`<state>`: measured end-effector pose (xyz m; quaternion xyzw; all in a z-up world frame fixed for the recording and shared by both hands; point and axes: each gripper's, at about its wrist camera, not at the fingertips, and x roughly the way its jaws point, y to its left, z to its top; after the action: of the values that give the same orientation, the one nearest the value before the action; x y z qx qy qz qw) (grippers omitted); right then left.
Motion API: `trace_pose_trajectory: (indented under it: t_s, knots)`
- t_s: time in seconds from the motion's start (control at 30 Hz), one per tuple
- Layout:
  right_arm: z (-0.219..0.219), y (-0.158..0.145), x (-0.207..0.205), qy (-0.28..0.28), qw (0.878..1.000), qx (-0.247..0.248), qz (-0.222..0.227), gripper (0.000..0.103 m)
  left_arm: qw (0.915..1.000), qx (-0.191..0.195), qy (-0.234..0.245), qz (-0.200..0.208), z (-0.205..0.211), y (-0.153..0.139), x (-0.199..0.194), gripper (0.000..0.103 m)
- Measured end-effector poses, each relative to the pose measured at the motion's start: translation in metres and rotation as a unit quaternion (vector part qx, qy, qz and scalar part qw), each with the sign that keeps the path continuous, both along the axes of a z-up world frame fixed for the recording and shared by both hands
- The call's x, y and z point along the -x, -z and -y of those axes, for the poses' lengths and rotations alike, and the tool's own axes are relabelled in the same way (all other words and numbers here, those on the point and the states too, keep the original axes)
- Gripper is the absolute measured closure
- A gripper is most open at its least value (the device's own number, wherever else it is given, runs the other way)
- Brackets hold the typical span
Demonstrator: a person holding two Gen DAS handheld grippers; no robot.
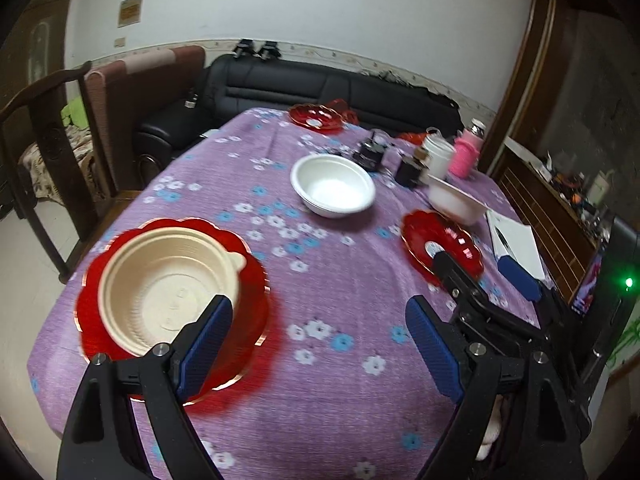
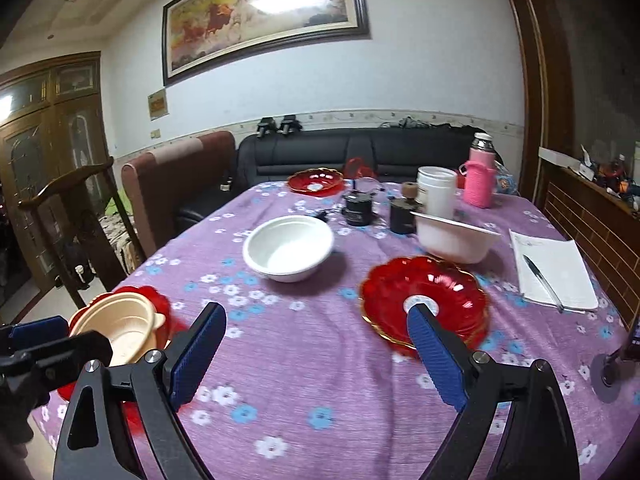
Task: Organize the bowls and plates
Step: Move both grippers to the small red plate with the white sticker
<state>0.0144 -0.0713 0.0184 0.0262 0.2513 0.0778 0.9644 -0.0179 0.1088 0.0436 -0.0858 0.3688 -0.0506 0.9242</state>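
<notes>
One pairing looks done: a beige bowl (image 1: 168,284) sits on a red plate (image 1: 256,344) at the near left edge of the table (image 1: 344,400); the left gripper (image 1: 316,344) stands wide with nothing between its pads, just beside that plate. The right gripper (image 2: 316,352) is likewise wide and empty, hovering near a second red plate (image 2: 424,300), which lies bare at the near right. Left over, by the look of it: a white bowl (image 2: 288,248) alone mid-table; another white bowl (image 2: 456,240) just behind the bare plate; a third red plate (image 2: 316,180) at the far edge. A judgement only: the task is perhaps a third along, with two bowls not yet set on plates.
</notes>
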Motion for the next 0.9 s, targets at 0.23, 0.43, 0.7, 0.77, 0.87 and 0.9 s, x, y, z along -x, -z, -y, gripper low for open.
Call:
trace_pose_trajectory:
  t_s: [0.23, 0.43, 0.7, 0.77, 0.87, 0.9]
  knots:
    - [0.017, 0.007, -0.006, 0.01, 1.0, 0.001, -0.012, 0.008, 0.9997, -0.01, 0.018, -0.015, 0.02, 0.007, -0.006, 0.015]
    - [0.022, 0.009, -0.014, 0.012, 1.0, 0.009, -0.015, 0.009, 0.9994, -0.01, 0.021, -0.027, 0.025, 0.012, -0.012, 0.015]
    - [0.032, 0.013, -0.034, 0.021, 0.999, 0.016, -0.024, 0.009, 0.9985, -0.015, 0.027, -0.044, 0.034, 0.021, -0.023, 0.015]
    - [0.036, 0.013, -0.041, 0.024, 0.999, 0.018, -0.024, 0.009, 0.9983, -0.018, 0.029, -0.047, 0.037, 0.022, -0.025, 0.015]
    - [0.043, 0.011, -0.055, 0.03, 0.999, 0.025, -0.022, 0.009, 0.998, -0.022, 0.032, -0.049, 0.042, 0.024, -0.029, 0.015]
    - [0.045, 0.011, -0.06, 0.033, 0.999, 0.027, -0.022, 0.009, 0.9979, -0.023, 0.034, -0.05, 0.043, 0.024, -0.03, 0.015]
